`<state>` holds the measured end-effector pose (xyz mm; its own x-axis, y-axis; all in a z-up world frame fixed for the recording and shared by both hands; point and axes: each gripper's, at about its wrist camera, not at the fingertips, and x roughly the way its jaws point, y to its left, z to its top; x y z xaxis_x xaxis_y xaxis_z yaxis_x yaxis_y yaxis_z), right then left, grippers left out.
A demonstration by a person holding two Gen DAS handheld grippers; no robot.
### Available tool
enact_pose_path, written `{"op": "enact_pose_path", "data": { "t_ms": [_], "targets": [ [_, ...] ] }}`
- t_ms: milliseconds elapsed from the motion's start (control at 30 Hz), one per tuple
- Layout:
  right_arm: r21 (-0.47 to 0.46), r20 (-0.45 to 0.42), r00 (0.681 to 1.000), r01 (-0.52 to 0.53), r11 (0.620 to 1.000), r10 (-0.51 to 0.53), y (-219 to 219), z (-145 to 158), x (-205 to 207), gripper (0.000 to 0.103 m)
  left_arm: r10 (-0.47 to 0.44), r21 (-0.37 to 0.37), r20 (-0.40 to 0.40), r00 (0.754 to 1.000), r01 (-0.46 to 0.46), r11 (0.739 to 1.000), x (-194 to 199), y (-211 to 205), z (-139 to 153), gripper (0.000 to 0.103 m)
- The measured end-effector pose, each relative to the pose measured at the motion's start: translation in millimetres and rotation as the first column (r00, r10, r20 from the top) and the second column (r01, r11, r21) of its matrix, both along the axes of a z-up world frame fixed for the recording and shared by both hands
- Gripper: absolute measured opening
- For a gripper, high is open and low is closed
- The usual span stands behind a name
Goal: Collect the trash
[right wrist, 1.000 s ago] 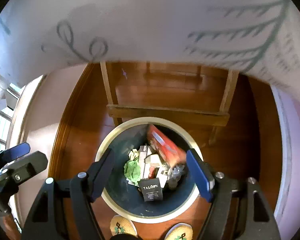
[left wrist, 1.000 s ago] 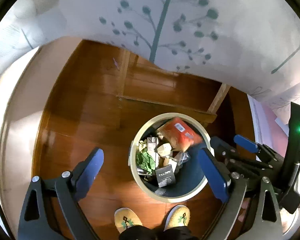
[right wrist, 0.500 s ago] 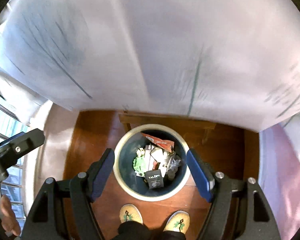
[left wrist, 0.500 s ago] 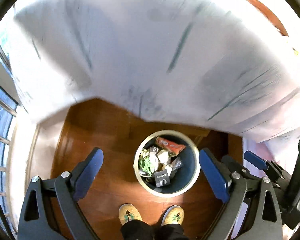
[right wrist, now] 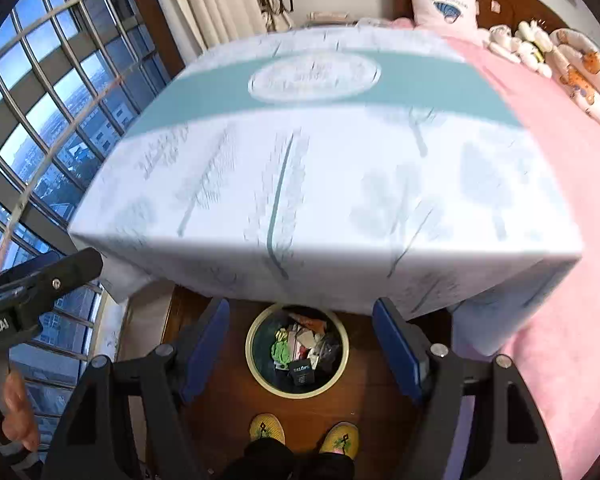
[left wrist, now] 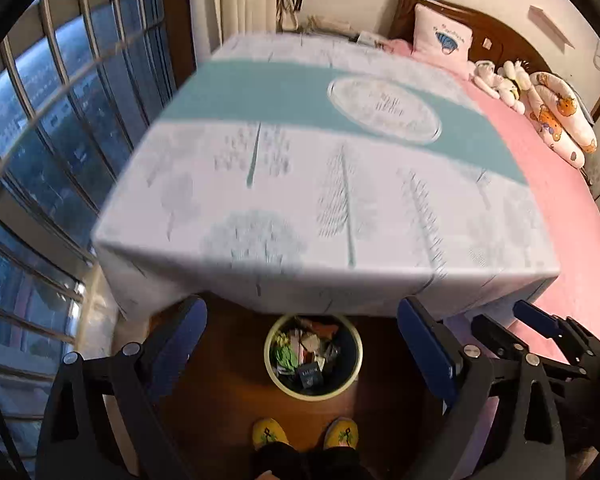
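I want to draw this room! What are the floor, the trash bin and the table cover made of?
The floor looks like glossy varnished wood: reddish brown with a sheen. The trash bin seems to be plastic, dark inside with a smooth cream rim, though metal is possible. The table cover looks like soft matte cloth; it drapes over the edges.

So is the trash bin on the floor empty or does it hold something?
Holding trash. The trash bin stands upright with wrappers, green scraps and a small black box piled inside.
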<state>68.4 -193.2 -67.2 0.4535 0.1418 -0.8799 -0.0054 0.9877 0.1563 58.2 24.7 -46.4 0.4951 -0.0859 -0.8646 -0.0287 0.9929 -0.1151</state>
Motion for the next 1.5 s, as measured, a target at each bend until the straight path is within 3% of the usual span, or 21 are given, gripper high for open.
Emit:
{"op": "enact_pose_path", "data": {
  "t_ms": [333,633,833,1500],
  "targets": [
    [0.021,0.101,0.994,0.048,0.999,-0.05,-14,95,10,0.074,-0.023,0.024,0.087,0.996,0.021,0.999,8,-9,95,0.095],
    [0.001,0.197,0.977,0.077,0.997,-0.075,-3,151,2,0.075,-0.064,0.089,0.138,0.988,0.052,0.995,1,-17,130,0.095],
    [-0.014,0.216,0.972,0.098,0.995,-0.093,7,160,-8,0.075,-0.078,0.105,0.145,0.986,0.063,0.992,-8,-18,132,0.095],
    [-0.038,0.19,0.973,0.138,0.99,-0.129,24,149,-18,0.075,-0.119,0.128,0.165,0.979,0.098,0.987,-10,-16,119,0.095]
  ]
}}
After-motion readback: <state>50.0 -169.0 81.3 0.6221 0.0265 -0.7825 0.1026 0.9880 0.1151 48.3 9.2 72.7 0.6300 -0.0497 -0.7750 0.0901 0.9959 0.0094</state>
